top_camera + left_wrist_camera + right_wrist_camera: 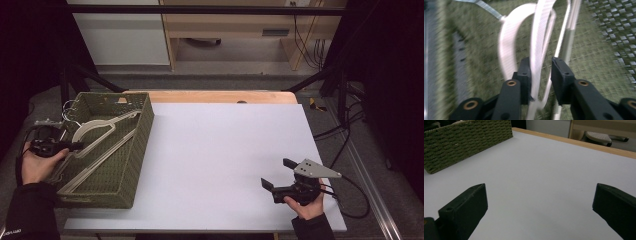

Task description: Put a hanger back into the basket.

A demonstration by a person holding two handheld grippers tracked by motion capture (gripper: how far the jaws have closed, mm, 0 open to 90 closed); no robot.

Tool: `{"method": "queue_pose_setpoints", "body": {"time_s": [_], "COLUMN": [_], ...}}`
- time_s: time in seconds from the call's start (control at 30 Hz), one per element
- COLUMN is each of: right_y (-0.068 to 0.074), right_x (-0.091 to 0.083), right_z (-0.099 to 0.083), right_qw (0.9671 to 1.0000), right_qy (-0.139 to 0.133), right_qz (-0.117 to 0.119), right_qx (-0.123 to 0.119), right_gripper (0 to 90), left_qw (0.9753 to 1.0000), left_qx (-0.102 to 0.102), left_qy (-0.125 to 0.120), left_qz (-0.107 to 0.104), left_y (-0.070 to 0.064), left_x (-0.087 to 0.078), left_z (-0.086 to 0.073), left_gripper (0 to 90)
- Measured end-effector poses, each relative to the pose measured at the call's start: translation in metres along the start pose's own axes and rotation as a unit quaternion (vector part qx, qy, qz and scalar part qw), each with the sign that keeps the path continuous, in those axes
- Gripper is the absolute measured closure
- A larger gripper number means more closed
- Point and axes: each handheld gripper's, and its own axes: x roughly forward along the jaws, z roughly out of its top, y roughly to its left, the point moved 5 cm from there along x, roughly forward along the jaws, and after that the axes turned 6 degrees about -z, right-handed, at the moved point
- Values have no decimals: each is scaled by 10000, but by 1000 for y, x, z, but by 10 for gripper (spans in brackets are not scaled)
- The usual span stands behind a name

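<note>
Two hand-held grippers are seen from the high view at a table covered by a white sheet (225,160); the left gripper (75,146) is held over the left wall of a green woven basket (131,165) that sits at the table's left edge, its tip reaching in toward pale hangers (95,131) that lie stacked inside the basket, their metal hooks (70,111) gathered at the far left corner; the right gripper (277,175) is held low over the sheet near the right front corner, well apart from the basket, with its jaws spread wide and nothing between them; a grey three-cornered plate (315,169) is carried on top of it, and a cable (355,200) is trailed off to the right. In the left gripper view, blurred by motion, the left gripper (541,72) is shown with a narrow gap between its black jaws; one white hanger arm (537,50) is seen running up through that gap, close against the left-hand jaw, though whether it is pinched cannot be told; the green weave of the basket floor (594,57) is seen behind. In the right gripper view, the right gripper (540,202) is shown with jaws set far apart over the bare white sheet (541,170); the basket's outer wall (466,142) is seen at the upper left, and the wooden table edge (584,143) runs beyond it.
</note>
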Motion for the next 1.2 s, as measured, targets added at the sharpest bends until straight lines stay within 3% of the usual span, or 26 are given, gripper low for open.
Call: {"method": "queue_pose_setpoints", "body": {"time_s": [0.1,0.23,0.37,0.43,0.53,0.63,0.73,0.77,0.8,0.83,1.03,1.1,1.2], "right_y": [0,0,-1,-1,-1,-2,-2,-3,-3,-3,-4,-5,-6], "right_x": [0,1,1,0,-1,-1,-2,-3,-3,-3,-5,-6,-8], "right_z": [0,0,0,1,1,1,2,2,2,2,3,4,5], "right_qw": [10000,10000,10000,10000,10000,10000,10000,10000,10000,10000,9999,9998,9997], "right_qy": [-1,2,-16,-20,-29,-43,-57,-62,-73,-82,-122,-161,-198], "right_qz": [-5,-16,-18,-18,-18,-23,-35,-35,-34,-34,-54,-73,-84], "right_qx": [0,6,-4,3,23,21,25,34,40,16,40,88,112], "right_gripper": [4,4,4,4,4,4,4,4,4,4,4,4,4], "left_qw": [9999,9996,9993,9991,9980,9952,9901,9874,9874,9812,9614,9559,9497], "left_qx": [-96,-144,6,-3,121,264,506,630,630,790,1213,1347,1493], "left_qy": [-39,-112,-252,-401,-605,-942,-1291,-1424,-1424,-1694,-2252,-2322,-2369], "left_qz": [103,226,273,128,111,-25,-223,-296,-296,-487,-1010,-1196,-1400], "left_y": [2,0,-7,-13,-22,-38,-63,-71,-71,-90,-147,-164,-189], "left_x": [0,-4,-13,-19,-29,-38,-47,-49,-49,-54,-54,-50,-42], "left_z": [-3,-6,-4,-3,-1,2,4,5,5,6,7,6,3], "left_gripper": [591,554,501,502,487,470,431,413,399,381,263,206,159]}}
